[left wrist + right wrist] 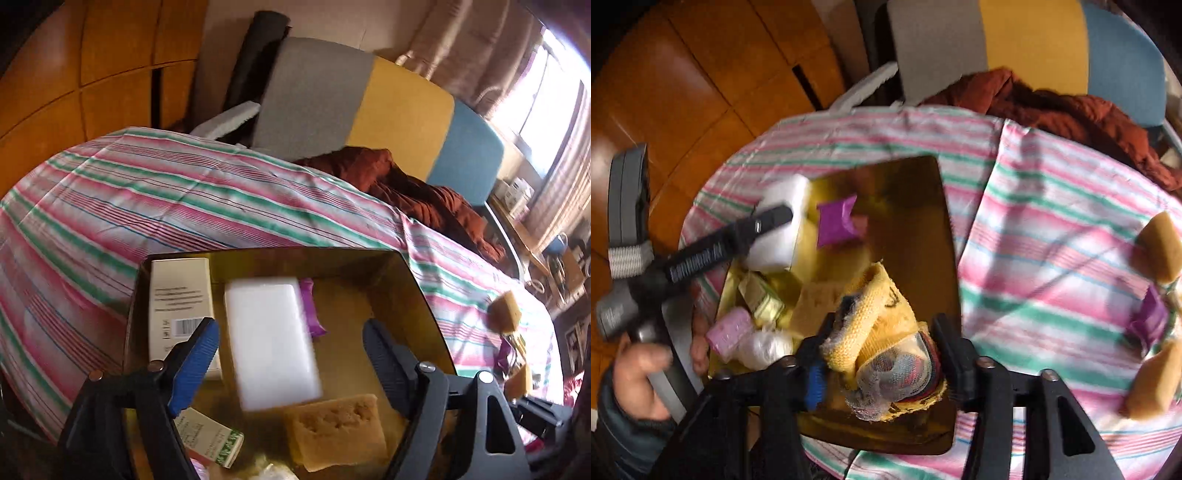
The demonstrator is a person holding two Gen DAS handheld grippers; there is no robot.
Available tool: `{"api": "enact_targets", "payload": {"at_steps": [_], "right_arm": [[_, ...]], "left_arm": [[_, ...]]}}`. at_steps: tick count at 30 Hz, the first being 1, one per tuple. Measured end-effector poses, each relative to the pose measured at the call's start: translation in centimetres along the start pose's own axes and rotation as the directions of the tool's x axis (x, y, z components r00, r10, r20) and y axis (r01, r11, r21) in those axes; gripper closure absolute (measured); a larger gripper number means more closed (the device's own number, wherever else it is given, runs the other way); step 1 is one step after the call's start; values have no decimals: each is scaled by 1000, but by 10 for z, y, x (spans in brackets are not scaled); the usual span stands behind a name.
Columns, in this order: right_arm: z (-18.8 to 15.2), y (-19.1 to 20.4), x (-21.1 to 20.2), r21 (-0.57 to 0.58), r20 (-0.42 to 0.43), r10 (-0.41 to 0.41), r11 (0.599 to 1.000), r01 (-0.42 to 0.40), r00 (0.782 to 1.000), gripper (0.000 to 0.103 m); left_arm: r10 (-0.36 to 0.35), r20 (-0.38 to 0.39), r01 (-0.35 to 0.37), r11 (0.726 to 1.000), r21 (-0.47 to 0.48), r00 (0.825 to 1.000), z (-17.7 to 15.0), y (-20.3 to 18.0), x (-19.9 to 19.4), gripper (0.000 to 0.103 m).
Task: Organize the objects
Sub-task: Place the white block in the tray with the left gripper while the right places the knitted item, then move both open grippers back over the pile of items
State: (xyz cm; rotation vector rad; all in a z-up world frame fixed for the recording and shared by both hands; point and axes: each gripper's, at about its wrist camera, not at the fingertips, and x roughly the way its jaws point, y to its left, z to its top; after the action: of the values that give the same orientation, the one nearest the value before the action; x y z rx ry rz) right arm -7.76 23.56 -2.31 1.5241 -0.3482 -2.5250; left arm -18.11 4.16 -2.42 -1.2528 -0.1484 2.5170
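Your left gripper point(288, 358) gapes over the featherlight white foam block point(271, 339), while your right gripper point(879, 363) seemingly pinches the soft, limp yellow mesh bundle point(882, 332) mid-fold.

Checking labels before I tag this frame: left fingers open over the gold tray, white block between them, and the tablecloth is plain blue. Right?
One thing is off: the tablecloth is not plain blue, it is striped pink, green and white, as the left wrist view shows. The rest stands: the left gripper has its fingers open over the gold tray, with the white block between them, not pressed by either.
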Motion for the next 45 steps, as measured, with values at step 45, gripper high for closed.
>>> {"api": "enact_targets", "payload": {"at_steps": [45], "right_arm": [[-63, 16, -49, 6, 239, -213, 976, 218, 947, 0]], "left_arm": [[83, 109, -99, 983, 155, 991, -101, -41, -95, 20]]}}
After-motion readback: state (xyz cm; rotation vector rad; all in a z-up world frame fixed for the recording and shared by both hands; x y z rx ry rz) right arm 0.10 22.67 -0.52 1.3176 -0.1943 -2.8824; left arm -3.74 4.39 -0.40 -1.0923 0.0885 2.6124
